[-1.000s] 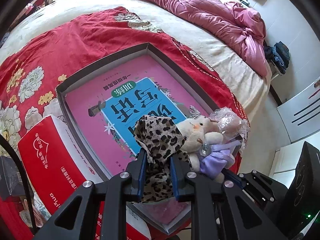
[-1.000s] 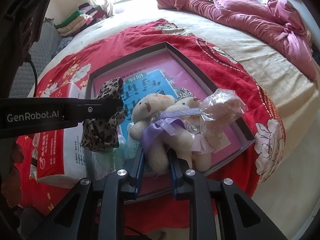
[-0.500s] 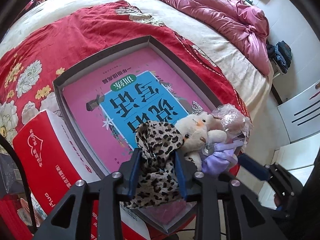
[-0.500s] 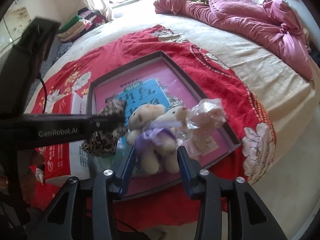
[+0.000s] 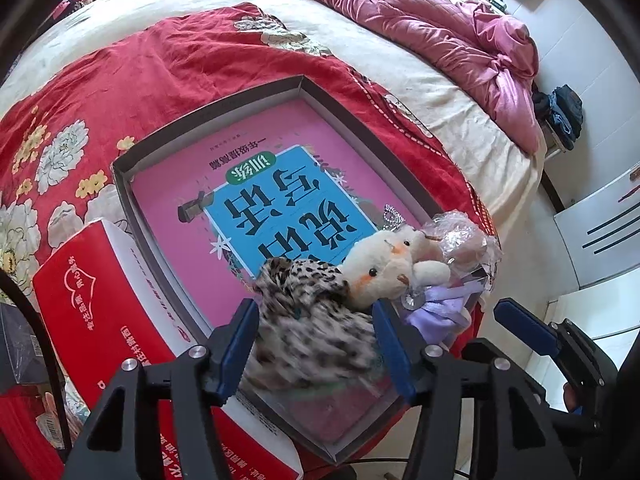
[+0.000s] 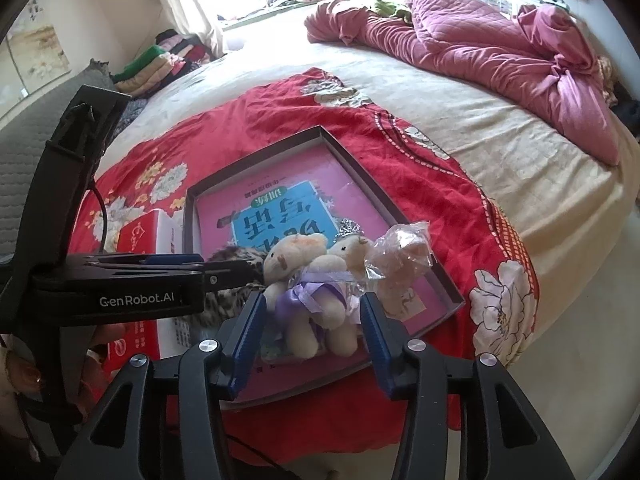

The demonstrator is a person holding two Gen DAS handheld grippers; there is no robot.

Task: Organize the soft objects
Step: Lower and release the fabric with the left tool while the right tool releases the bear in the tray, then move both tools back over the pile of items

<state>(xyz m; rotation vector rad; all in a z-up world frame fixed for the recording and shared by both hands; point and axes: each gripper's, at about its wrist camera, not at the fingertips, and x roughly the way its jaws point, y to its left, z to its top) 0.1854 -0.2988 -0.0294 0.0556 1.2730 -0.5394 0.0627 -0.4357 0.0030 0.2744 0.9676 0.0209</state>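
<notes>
Holding both tools with jaws apart, I note the leopard-print cloth (image 5: pixel 312 320) lies between my left gripper (image 5: pixel 316 344) fingers at the tray (image 5: pixel 208 112) near edge, with the bear pair (image 6: pixel 316 292) just right, inside my right gripper (image 6: pixel 312 336).

"GenRobot.AI" stands in white on the left tongs (image 6: pixel 224 268); the book (image 5: pixel 280 208) cover's upside-down Chinese title resists reading.

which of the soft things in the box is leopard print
The leopard-print cloth, lying between the open fingers of the left claw at the near end of the box. The plush bears beside it are plain cream with purple ribbon.
</notes>
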